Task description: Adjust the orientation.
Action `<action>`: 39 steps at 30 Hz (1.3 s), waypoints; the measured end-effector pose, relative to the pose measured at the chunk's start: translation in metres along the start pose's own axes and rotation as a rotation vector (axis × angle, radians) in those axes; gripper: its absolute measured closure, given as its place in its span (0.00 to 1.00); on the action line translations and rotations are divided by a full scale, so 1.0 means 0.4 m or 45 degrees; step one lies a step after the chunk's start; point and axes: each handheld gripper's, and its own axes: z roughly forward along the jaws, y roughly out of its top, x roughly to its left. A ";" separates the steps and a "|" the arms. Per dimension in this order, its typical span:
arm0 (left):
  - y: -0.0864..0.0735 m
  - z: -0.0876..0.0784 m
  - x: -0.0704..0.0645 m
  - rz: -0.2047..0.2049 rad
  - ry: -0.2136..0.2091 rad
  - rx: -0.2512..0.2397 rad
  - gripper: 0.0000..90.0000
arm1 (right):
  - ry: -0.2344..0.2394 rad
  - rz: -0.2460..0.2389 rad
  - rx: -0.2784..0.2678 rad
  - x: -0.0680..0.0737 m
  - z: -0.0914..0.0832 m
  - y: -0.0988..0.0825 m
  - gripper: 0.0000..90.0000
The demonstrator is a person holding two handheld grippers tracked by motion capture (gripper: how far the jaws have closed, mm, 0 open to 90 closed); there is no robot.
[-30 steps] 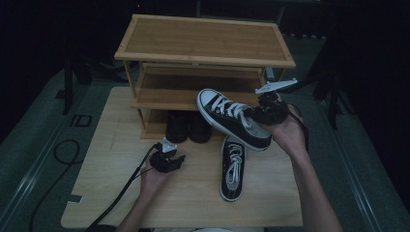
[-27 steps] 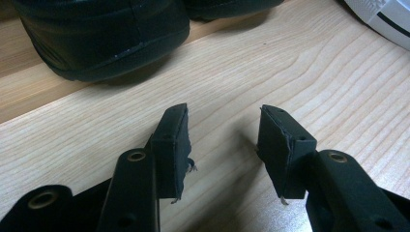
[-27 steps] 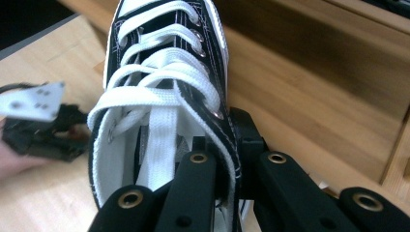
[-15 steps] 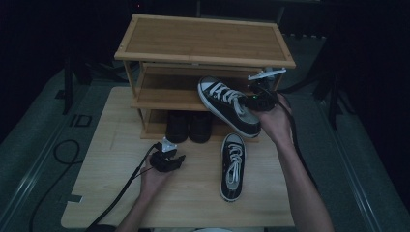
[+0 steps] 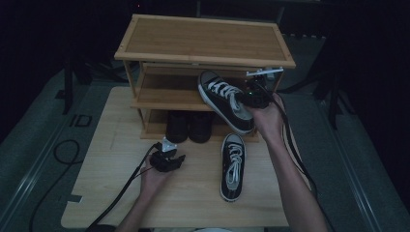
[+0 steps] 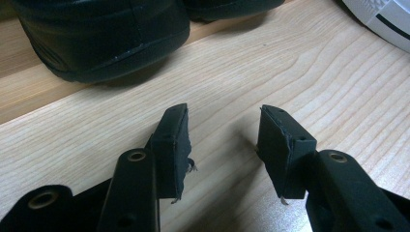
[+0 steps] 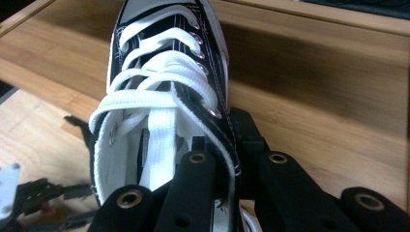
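High view, from left to right: the left tool [image 5: 168,160] rests low over the bare wooden surface [image 5: 116,193], in front of the bamboo shoe rack [image 5: 203,41]. In the left gripper view its jaws stand apart with nothing between them, pointing toward a pair of black shoes [image 6: 104,41] on the rack's bottom shelf. Right of that tool, a black-and-white sneaker [image 5: 232,165] lies flat on the surface, its toe toward the rack. Further right and higher, the right tool [image 5: 251,99] holds the matching sneaker [image 5: 223,99] in the air at the front edge of the rack's middle shelf, toe aimed into the rack. In the right gripper view the jaws are clamped on the side wall of the sneaker's collar [image 7: 227,145], one inside the shoe and one outside.
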 end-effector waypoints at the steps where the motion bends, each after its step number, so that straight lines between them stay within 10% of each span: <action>1: 0.000 0.000 0.000 0.000 0.000 0.000 0.61 | -0.005 0.009 -0.001 0.003 0.002 0.002 0.97; 39: 0.001 0.001 -0.001 0.004 0.003 0.002 0.61 | 0.163 0.088 -0.101 0.023 0.016 0.021 0.78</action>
